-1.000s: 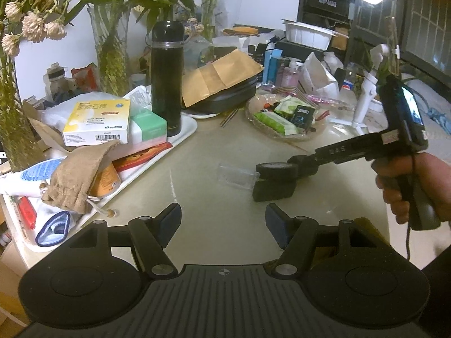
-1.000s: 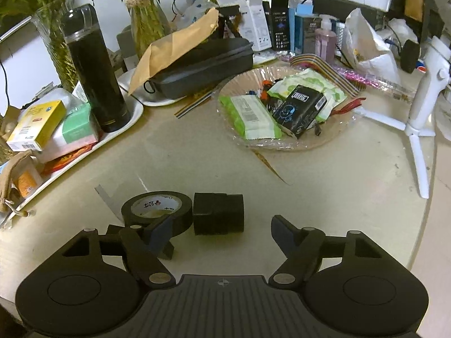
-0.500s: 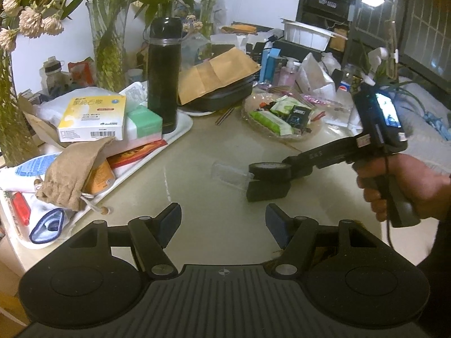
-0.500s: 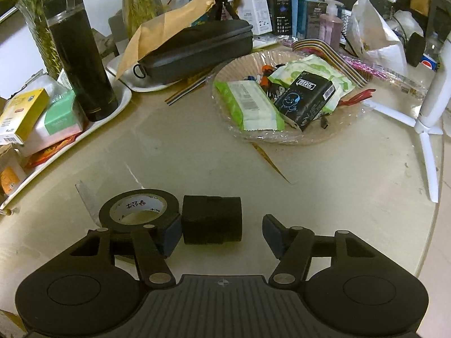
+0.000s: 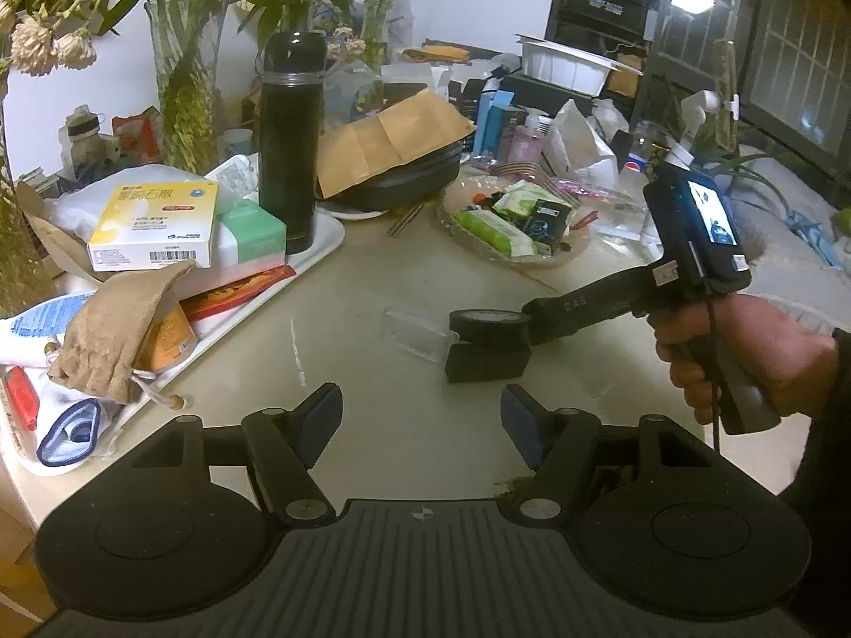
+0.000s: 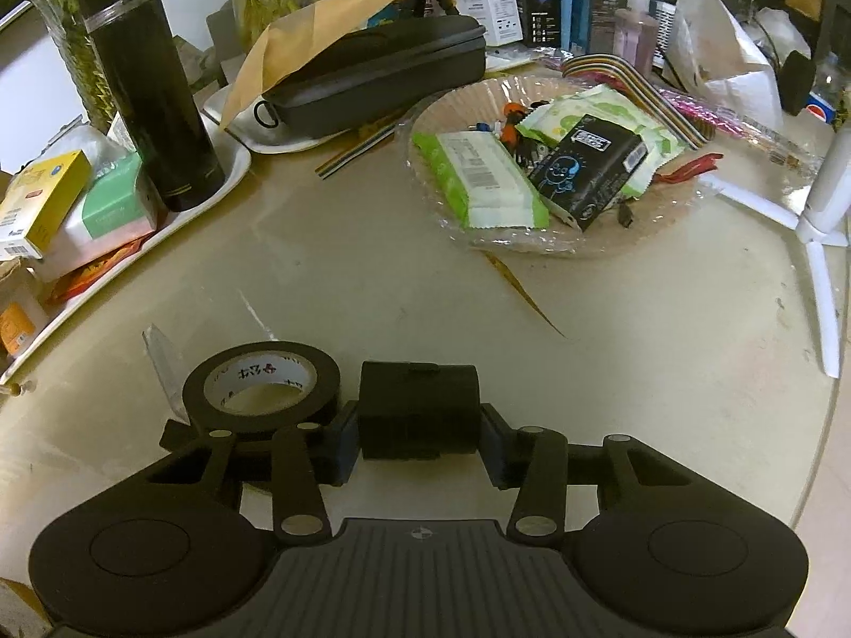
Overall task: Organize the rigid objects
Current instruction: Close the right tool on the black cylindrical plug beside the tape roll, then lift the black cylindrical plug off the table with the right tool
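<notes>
From the left wrist, I saw my left gripper [image 5: 420,414] spread wide above the glossy table [image 5: 372,287]. From the right wrist, my right gripper [image 6: 420,444] pinched the matte black box [image 6: 418,408], right of the round tape roll [image 6: 261,387].

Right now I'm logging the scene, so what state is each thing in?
Right tool: shut on the black block, which is on the table.
Left tool: open, empty.
Tape roll: flat, beside the block.
Flask: upright, capped.
Black case: closed, under an envelope.
</notes>
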